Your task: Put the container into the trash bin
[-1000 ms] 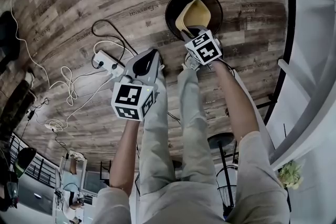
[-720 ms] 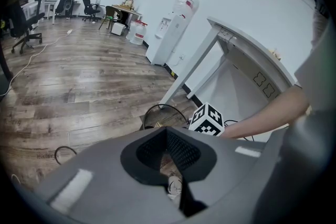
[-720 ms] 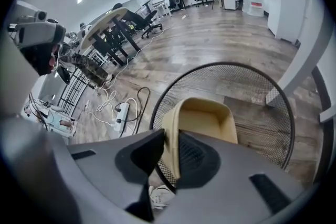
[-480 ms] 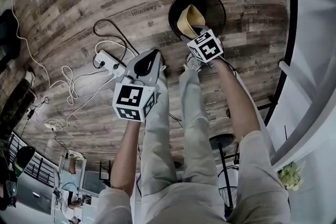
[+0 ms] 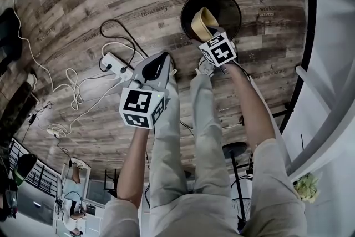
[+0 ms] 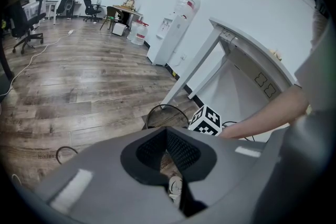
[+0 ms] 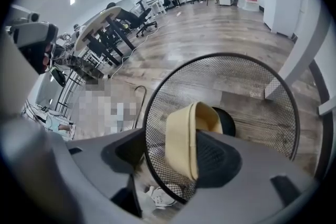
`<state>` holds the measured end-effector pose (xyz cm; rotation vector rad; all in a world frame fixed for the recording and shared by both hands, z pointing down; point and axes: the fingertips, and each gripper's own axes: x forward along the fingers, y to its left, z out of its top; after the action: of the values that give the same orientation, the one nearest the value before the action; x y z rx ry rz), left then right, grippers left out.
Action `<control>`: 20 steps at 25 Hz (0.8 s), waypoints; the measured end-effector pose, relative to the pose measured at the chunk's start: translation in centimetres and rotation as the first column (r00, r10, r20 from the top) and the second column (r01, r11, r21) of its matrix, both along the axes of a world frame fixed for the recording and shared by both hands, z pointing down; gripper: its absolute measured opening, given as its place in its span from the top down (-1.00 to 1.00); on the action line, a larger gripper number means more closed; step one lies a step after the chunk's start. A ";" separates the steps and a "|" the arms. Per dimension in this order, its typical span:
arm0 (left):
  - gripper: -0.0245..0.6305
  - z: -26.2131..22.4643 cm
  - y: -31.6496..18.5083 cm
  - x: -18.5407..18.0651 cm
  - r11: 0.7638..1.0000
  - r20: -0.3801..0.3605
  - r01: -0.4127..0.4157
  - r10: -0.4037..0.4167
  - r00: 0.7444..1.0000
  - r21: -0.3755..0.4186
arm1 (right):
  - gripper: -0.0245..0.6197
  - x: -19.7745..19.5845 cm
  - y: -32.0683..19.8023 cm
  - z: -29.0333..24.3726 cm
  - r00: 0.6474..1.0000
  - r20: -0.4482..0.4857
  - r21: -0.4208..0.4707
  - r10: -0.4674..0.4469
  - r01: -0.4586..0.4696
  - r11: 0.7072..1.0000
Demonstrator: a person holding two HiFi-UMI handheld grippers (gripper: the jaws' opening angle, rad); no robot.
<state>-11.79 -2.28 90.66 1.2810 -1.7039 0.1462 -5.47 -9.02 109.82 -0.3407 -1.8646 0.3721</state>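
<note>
Wood-plank flooring (image 5: pixel 83 3) forms the work surface, and the round black wire-mesh trash bin (image 5: pixel 183 11) is stood on it beside a white table frame (image 5: pixel 333 8). The pale yellow plastic container (image 5: pixel 201 19) is located inside the bin's rim, tipped on its edge, and no part of it is seen outside the mesh. The right gripper (image 7: pixel 169 157) is held directly above the bin and pointed steeply down. Its jaws are opening and are spread wide, with the container's rim just beside the right pad and well apart from the left pad; contact with the right pad cannot be confirmed. The release step is judged to be in hand and the task nearly complete. For a clean release, the gripper should be held over the opening until the container is seen to drop clear of the pad. A straight upward withdrawal is then advised, so that the mesh rim is not caught and the bin is not tipped. The left gripper (image 5: pixel 157 65) is held idle over the floor, well apart from the bin, with its jaws together and nothing between them.
</note>
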 end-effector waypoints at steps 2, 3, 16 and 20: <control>0.89 0.0 -0.1 0.1 1.000 -0.002 0.000 0.000 1.000 0.001 | 0.12 0.0 -0.2 0.0 1.000 0.000 0.007 0.007 -0.007 1.000; 0.89 0.0 -0.1 0.1 1.000 -0.003 -0.001 0.001 1.000 0.001 | 0.11 -0.1 -0.4 0.1 1.000 -0.001 0.009 0.014 -0.014 1.000; 0.89 -0.6 -0.7 0.1 1.000 0.001 -0.006 0.006 1.000 0.011 | 0.10 0.1 -1.9 -0.9 0.996 0.016 0.024 0.091 -0.091 0.996; 0.89 -1.0 -1.1 0.0 1.000 0.007 -0.011 0.011 1.000 0.016 | 0.10 -0.6 -2.8 -2.6 0.989 0.064 0.043 0.135 -0.138 0.989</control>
<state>-11.74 -3.36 89.62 1.3031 -1.7073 0.1436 -6.06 -11.78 107.25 -0.1942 -1.9590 0.4139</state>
